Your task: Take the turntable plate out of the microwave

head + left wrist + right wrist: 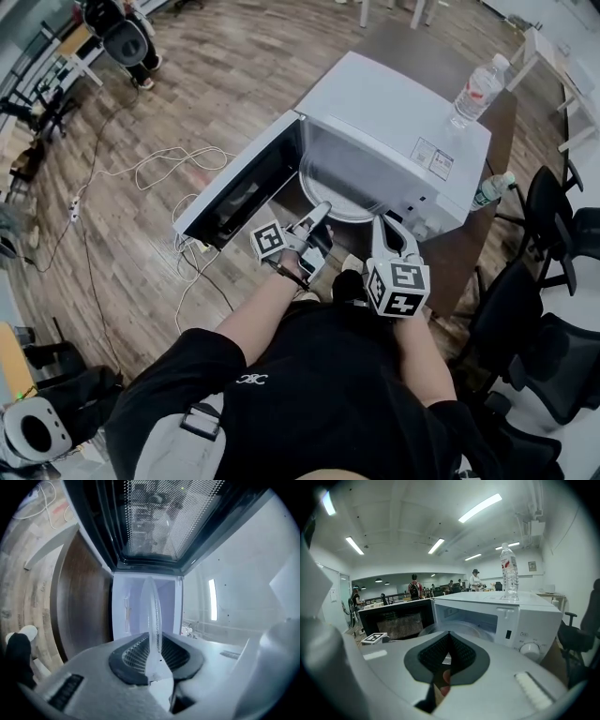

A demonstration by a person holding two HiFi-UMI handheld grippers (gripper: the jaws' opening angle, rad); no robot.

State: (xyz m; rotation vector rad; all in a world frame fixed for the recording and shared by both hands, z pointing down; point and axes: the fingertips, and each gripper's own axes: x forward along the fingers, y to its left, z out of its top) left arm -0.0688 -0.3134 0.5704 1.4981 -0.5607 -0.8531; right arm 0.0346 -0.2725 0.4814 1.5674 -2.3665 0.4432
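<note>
Glass is clamped between the pads of the left gripper (pixel 322 211): the plate (pixel 345 202) is gripped at its near rim and is seen edge-on in the left gripper view. The plate lies in the mouth of the microwave (pixel 403 112), partly past the front edge, beside the door (pixel 234 192), which is swung wide to the left. The right gripper (pixel 384 225) is held just beside the plate's right rim, its jaws drawn together with nothing seen between them. The withdrawal is judged to be in hand, roughly half done. Next, the plate would need to be drawn straight back and kept level until the far rim is clear of the opening. As only one rim is pinched, a tilt or slip of the smooth glass is to be guarded against.
</note>
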